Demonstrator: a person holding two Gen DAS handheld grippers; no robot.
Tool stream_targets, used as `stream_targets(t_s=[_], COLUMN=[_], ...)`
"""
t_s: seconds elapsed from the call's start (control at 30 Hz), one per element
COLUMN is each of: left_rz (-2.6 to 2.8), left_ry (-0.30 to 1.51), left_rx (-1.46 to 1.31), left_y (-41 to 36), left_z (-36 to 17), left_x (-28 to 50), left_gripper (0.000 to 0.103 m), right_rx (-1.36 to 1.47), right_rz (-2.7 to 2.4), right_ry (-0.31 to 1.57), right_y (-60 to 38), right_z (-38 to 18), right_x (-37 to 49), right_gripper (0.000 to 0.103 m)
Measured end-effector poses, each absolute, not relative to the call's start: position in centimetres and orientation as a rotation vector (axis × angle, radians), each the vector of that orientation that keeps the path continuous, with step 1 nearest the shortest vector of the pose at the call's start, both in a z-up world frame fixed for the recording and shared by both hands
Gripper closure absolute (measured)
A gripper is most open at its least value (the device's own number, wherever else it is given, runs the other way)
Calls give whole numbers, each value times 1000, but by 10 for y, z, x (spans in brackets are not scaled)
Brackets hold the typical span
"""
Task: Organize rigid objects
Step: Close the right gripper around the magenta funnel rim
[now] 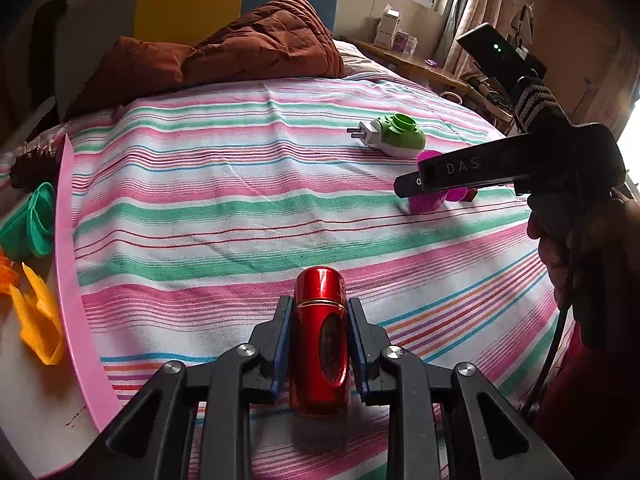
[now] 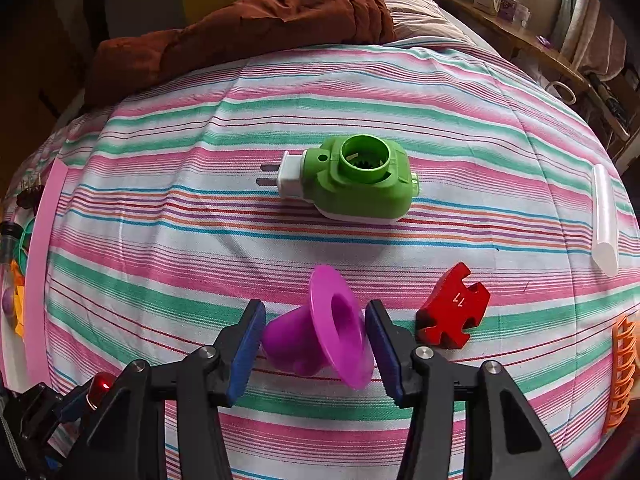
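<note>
Left wrist view: the left gripper (image 1: 319, 334) is clamping a red metallic cylinder (image 1: 320, 340) above the striped bedsheet (image 1: 224, 200); the right gripper (image 2: 316, 338) is straddling, jaws apart, a magenta funnel (image 2: 320, 332) lying on it near a brown quilt (image 2: 256, 20).

Lower end of red cylinder (image 1: 320, 344) hidden behind left gripper (image 1: 319, 346) frame at 6 o'clock. Magenta cup (image 1: 430, 196) mostly covered by right gripper (image 1: 416, 184) at 3 o'clock. Green basket (image 1: 30, 222) and yellow piece (image 1: 38, 320) cut off at 9 o'clock. Orange rack (image 2: 622, 372) cropped at 3 o'clock in right wrist view. Small boxes on wooden shelf (image 2: 520, 36) at 1 o'clock too blurred to identify.
</note>
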State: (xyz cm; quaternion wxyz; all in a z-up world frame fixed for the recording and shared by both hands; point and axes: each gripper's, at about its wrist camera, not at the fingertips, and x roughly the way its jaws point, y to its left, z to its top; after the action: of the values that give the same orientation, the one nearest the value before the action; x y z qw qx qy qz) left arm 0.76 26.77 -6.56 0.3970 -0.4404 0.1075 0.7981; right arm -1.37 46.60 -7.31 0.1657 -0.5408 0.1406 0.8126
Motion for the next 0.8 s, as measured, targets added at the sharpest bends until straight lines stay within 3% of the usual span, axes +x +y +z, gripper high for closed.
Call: stream_targets(t_s=[0.3, 0.8], left_rz=[2052, 2150], left_ry=[284, 235], left_rx=[-1093, -999], left_y=[260, 223], left_z=[-48, 4], left_x=[19, 24], left_gripper=[77, 77], right_rx=[-1562, -1547], right_rz=[2314, 2326], right_ry=[257, 211], right_y=[455, 449], right_z=[-80, -80], right_x=[-20, -15], right_gripper=[52, 52])
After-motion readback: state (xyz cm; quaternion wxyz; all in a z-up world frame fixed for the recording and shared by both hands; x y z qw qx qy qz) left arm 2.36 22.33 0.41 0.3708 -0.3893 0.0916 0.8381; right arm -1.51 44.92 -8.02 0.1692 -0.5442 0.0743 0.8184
